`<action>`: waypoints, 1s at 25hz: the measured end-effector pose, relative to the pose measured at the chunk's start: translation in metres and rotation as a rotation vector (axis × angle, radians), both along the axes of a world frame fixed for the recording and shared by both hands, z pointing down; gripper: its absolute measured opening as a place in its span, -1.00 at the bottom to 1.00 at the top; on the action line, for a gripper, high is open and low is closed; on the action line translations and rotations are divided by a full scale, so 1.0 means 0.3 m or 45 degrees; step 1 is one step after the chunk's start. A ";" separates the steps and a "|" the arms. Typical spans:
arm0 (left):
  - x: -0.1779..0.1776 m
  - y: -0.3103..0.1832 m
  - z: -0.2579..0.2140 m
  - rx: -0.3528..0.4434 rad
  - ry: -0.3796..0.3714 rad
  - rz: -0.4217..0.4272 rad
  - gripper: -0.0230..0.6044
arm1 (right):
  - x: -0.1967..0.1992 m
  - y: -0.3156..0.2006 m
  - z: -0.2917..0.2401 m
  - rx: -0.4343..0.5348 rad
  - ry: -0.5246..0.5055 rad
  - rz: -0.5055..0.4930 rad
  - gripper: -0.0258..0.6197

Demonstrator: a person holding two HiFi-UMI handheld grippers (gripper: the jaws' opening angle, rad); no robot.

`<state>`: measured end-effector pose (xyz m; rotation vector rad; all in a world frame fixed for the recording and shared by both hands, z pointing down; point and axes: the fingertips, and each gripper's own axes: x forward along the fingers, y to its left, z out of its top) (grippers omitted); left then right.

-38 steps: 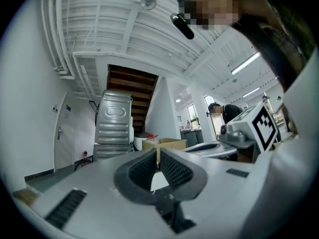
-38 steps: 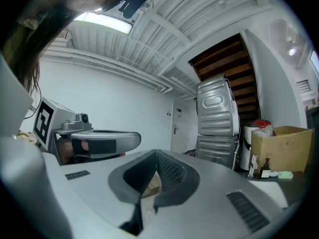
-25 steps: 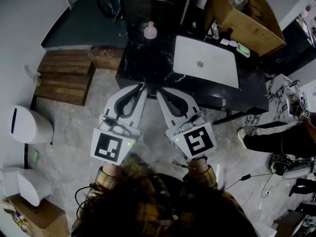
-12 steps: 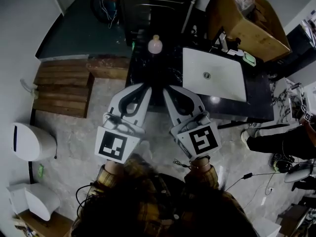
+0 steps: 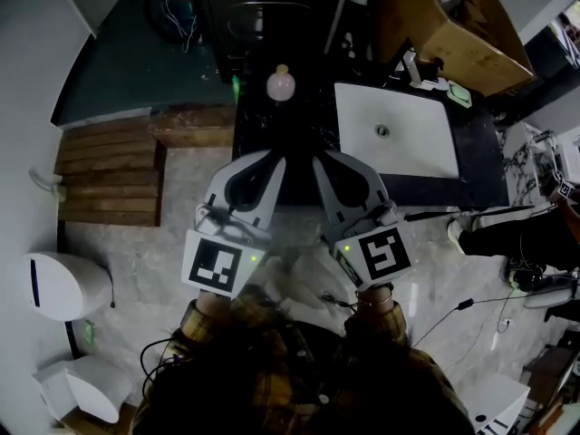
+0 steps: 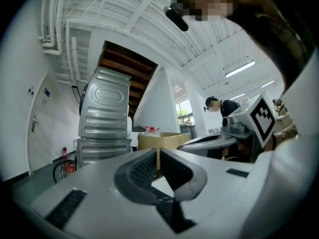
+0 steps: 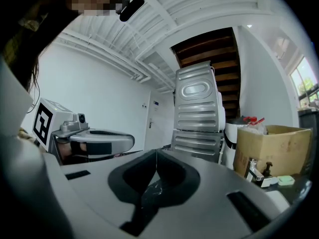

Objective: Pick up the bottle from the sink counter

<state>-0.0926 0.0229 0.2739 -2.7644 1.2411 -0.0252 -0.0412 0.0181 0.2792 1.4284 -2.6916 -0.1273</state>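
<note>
A small pale pink bottle (image 5: 280, 83) stands upright on the black sink counter (image 5: 290, 130), left of the white basin (image 5: 399, 139). My left gripper (image 5: 275, 160) and right gripper (image 5: 319, 159) are held side by side over the counter's near edge, both well short of the bottle. Both are shut with nothing between the jaws. In the left gripper view the left gripper (image 6: 158, 155) shows its ribbed pads pressed together. The right gripper (image 7: 156, 155) is likewise closed tip to tip in the right gripper view. Neither gripper view shows the bottle.
A cardboard box (image 5: 444, 25) sits behind the basin, by a tap (image 5: 412, 69) and a green soap dish (image 5: 459, 93). A grey metal appliance (image 5: 272, 7) stands behind the counter. Wooden pallets (image 5: 109, 175) lie at left. A person's legs (image 5: 517, 238) are at right.
Both grippers have come forward from over the floor to over the counter's near edge, closer to the bottle. Their jaws have stayed shut.
</note>
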 end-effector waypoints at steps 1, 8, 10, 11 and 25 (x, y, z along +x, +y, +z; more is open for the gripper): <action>0.003 -0.012 0.009 -0.008 -0.001 0.007 -0.82 | 0.007 -0.009 0.007 -0.009 0.002 0.011 -0.87; 0.055 -0.123 0.064 -0.039 0.001 0.008 -0.82 | 0.059 -0.119 0.059 -0.055 -0.002 0.028 -0.87; 0.064 -0.167 0.073 -0.039 0.005 -0.007 -0.82 | 0.067 -0.164 0.068 -0.051 0.002 0.009 -0.87; 0.068 -0.193 0.076 -0.038 0.002 -0.015 -0.82 | 0.070 -0.191 0.070 -0.045 0.005 -0.003 -0.87; 0.227 -0.652 0.063 -0.034 -0.036 -0.111 -0.82 | 0.203 -0.651 0.016 -0.020 -0.008 -0.129 -0.87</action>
